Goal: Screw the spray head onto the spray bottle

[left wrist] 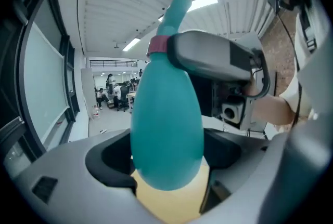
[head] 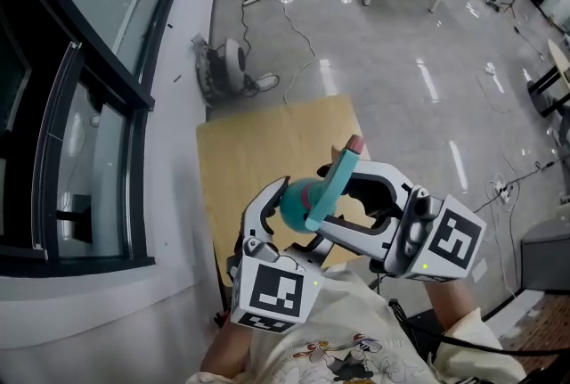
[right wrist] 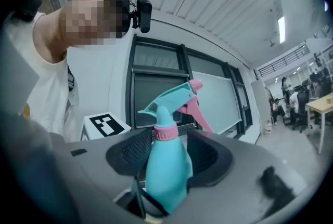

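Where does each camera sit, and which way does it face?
Head view: on the person's head, facing steeply down at left gripper, right gripper, teal plastic spray bottle; shirt shows.
Left gripper view: rides that gripper, looks upward along jaws clamping the bottle; a hand shows.
Right gripper view: rides that gripper, faces back toward the person's shirt.
All share the bottle.

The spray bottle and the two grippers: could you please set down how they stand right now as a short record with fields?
spray bottle: teal, held in the air over the tan table
spray head: sitting on the bottle's neck, pink collar at the joint; how tight it is cannot be told
left gripper: shut on the bottle's body
right gripper: jaws apart, one on either side of the neck, not seen pressing it
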Demonstrator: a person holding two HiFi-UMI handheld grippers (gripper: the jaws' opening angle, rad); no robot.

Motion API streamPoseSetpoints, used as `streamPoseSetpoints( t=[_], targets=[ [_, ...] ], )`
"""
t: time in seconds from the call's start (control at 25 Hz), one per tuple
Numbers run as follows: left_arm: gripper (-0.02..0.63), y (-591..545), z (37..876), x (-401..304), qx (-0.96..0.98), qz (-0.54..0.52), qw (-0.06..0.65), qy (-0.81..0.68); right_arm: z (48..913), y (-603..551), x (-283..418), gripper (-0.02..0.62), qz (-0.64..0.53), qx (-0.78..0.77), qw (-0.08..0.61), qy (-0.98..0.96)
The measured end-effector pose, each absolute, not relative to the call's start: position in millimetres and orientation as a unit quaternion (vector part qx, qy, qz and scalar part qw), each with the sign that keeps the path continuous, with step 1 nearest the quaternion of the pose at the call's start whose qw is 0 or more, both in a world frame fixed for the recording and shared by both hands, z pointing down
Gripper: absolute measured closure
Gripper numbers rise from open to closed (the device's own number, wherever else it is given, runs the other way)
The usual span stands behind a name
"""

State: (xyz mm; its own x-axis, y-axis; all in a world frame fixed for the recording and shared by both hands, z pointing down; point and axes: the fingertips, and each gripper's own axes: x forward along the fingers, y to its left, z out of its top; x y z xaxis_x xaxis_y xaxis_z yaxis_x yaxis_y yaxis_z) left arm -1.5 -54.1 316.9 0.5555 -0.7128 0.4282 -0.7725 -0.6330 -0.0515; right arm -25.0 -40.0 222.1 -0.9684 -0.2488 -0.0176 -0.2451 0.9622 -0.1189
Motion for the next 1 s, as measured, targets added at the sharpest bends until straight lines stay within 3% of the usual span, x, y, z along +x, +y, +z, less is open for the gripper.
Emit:
streamPoseSetpoints(
  t=[0.4,0.72,1.0],
  targets=[
    [0.199,-39,309,-24,0.925,0.213,0.042,-0.312,215,-37,7,0.309,-0.048,-0.032,0.008,0.998],
    [0.199,-8,316,-6,0.958,0.240,0.049,-0.151,197,-4,-4,0.305,0.027,0.150,-0.012,0.988],
    [0.201,39,295,13,0.980,0.181,0.057,0.052,189,34,1,0.305,-0.024,0.323,-0.010,0.946]
  ],
)
